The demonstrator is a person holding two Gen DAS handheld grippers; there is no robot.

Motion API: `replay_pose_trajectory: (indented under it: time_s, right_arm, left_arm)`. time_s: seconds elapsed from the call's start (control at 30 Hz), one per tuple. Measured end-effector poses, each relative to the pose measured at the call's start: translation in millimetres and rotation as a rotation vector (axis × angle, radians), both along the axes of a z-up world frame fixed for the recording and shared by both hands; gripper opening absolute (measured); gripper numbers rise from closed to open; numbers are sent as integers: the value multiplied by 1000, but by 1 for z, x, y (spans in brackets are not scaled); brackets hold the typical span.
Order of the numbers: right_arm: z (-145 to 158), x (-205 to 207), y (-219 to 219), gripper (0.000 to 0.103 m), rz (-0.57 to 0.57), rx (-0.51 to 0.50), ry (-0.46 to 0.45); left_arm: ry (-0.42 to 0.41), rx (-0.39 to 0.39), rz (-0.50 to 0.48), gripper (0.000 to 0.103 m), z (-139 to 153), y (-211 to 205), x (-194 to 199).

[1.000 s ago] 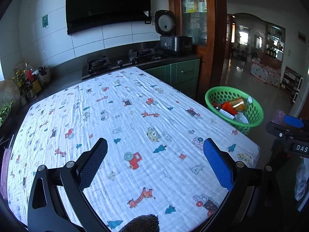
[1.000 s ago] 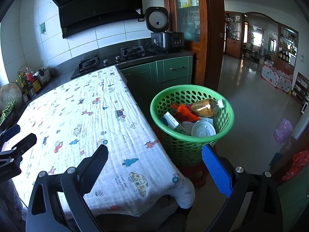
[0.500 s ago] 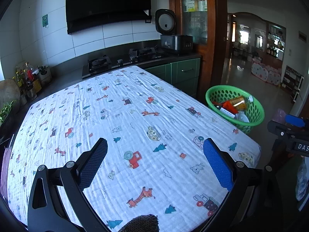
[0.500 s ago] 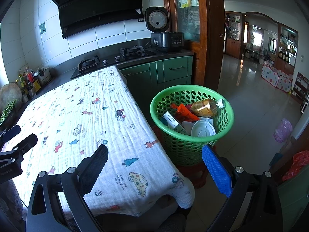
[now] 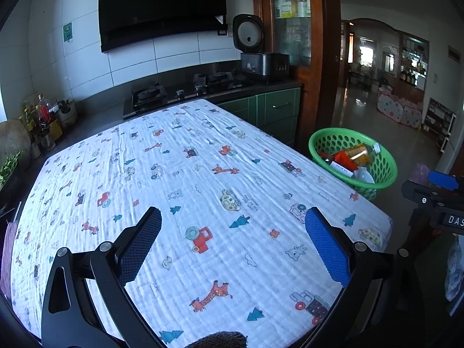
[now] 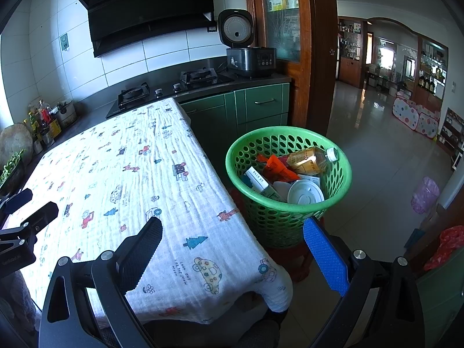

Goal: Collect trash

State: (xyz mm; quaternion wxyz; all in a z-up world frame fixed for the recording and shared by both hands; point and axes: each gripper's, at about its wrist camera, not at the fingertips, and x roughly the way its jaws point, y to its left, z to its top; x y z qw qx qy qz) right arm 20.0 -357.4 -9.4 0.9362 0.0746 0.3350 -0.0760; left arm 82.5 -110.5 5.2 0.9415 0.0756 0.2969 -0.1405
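A green basket [image 6: 336, 203] stands on a red stool beside the table's right edge. It holds a plastic bottle [image 6: 310, 159], an orange wrapper [image 6: 275, 168], a white carton [image 6: 258, 179] and a white lid [image 6: 306, 192]. The basket also shows in the left wrist view [image 5: 380, 156]. My left gripper [image 5: 232, 243] is open and empty above the table [image 5: 174, 174], which is covered with a cartoon-print cloth. My right gripper [image 6: 232, 249] is open and empty above the table's near right corner, short of the basket.
A counter with a gas stove [image 6: 168, 87] and a rice cooker [image 6: 246, 49] runs behind the table. Jars and bottles [image 5: 43, 119] stand at the far left. Green cabinets [image 6: 261, 107] and a wooden door frame [image 6: 319, 58] are beyond the basket. Tiled floor [image 6: 377, 159] lies to the right.
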Motion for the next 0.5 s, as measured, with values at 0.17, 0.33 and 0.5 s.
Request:
replay_pose_trajectory:
  time_s: [0.17,0.33,0.5]
  right_arm:
    - [0,-1,0,95,0,-1,-1]
    - [0,-1,-1,95,-2,-1,-3]
    - [0,-3,-3,95,-6,4,-9]
  left_arm:
    - [7,-5,4,98,0,1,1]
    - [7,-7,11,98,1,1,2]
    - [5,-6,16,98,2,1,3]
